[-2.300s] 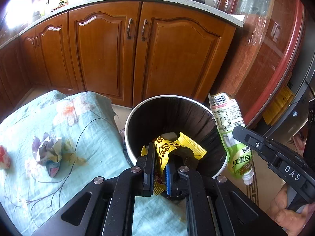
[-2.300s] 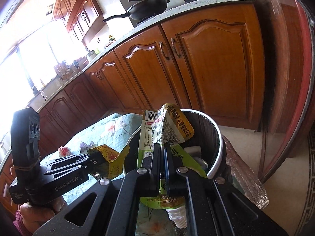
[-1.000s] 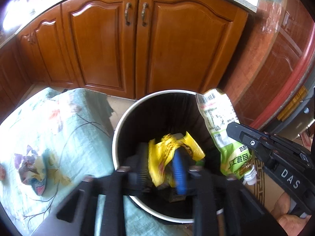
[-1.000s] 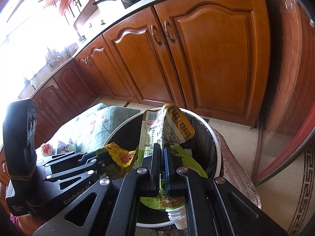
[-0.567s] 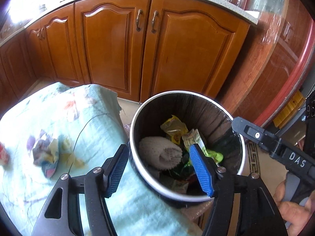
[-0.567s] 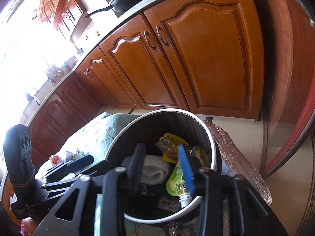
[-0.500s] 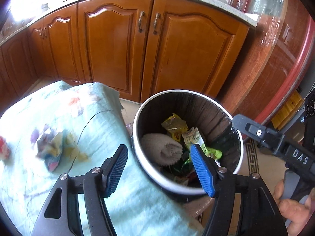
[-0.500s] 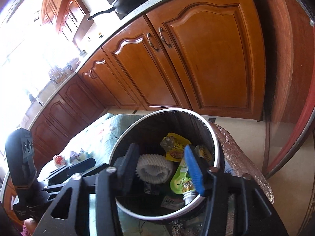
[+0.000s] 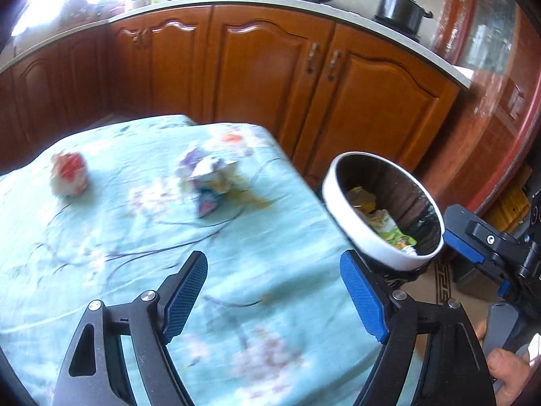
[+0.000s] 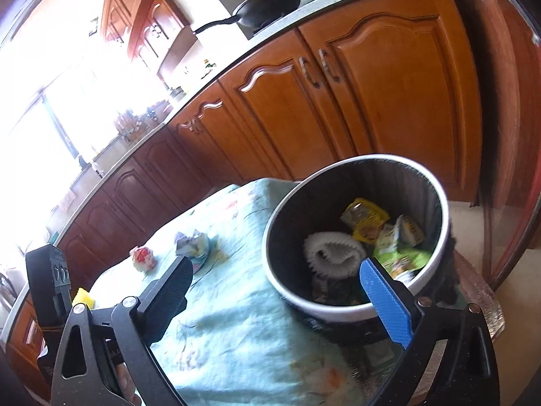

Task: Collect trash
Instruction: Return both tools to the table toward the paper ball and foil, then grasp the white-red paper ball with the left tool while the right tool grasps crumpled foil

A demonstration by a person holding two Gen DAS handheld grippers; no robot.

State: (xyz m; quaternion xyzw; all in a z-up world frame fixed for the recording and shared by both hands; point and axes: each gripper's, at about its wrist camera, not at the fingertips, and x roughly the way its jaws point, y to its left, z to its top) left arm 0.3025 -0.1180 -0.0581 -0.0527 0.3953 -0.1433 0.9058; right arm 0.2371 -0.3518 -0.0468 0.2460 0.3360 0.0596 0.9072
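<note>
Left tongs (image 9: pixel 274 291) and right tongs (image 10: pixel 280 291): both empty, jaws opening wide. Crumpled paper wad (image 9: pixel 208 181), purple-white, mid-tabletop toward the far edge; likely light, soft and crushable, best pinched across its bulk. Red-white wad (image 9: pixel 69 174) nearer the left edge; bin (image 9: pixel 355 230) beside the right edge.

Both wrist views angled down, sharing table (image 9: pixel 270 237) and bin (image 10: pixel 338 311).
</note>
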